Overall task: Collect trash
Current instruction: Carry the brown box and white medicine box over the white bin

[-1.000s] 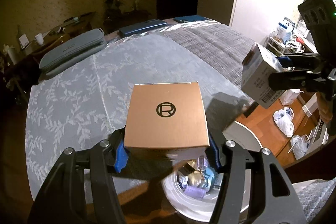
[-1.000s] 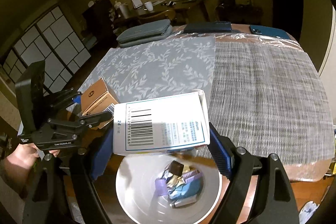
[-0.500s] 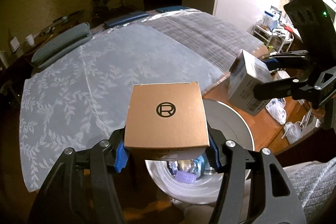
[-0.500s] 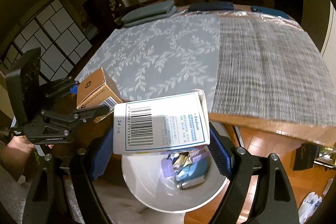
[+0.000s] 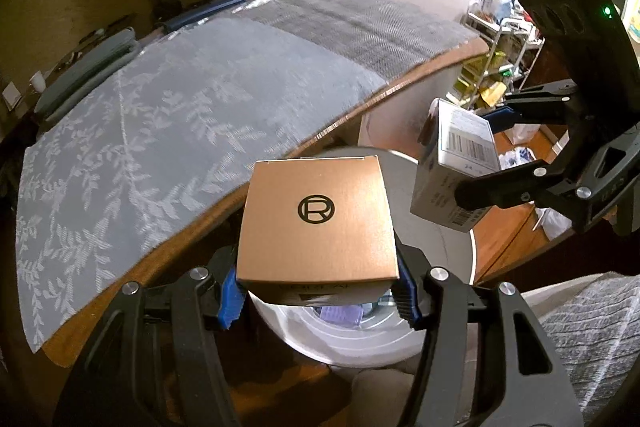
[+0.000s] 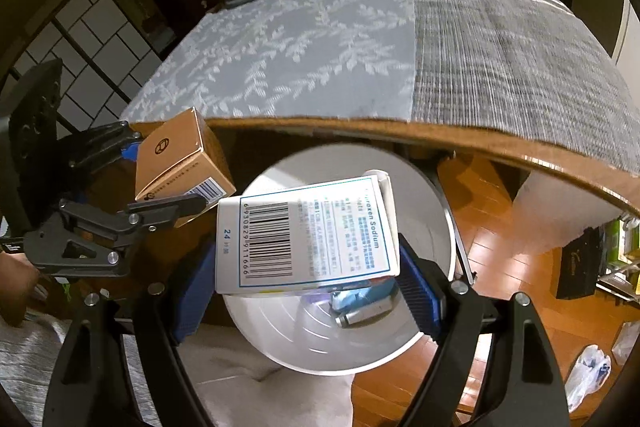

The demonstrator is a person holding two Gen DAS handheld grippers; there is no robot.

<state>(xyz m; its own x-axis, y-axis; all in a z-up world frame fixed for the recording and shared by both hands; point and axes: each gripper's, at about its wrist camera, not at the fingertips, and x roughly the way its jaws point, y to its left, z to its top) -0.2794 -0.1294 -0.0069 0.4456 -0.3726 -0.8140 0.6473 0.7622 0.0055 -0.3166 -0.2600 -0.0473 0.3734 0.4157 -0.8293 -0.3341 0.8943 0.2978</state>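
My left gripper (image 5: 318,291) is shut on a brown cardboard box (image 5: 316,223) with a circled R on top, held above the rim of a white round bin (image 5: 360,339). My right gripper (image 6: 306,287) is shut on a white medicine box (image 6: 308,231) with a barcode, held over the same bin (image 6: 340,343). The bin holds wrappers and small bits of trash (image 6: 360,301). Each gripper shows in the other's view: the right one (image 5: 492,163) with its box (image 5: 452,167), the left one (image 6: 160,179) with its box (image 6: 180,155).
The wooden table (image 6: 520,155) stands beyond the bin, covered by a grey leaf-pattern cloth (image 5: 160,107) and a woven mat (image 6: 500,47). Plastic bags (image 6: 588,375) lie on the wooden floor to the right. Shelves with clutter (image 5: 496,67) stand beyond the table.
Both grippers have pulled back off the table with their boxes and dropped lower over the bin. The table edge now lies beyond both boxes.
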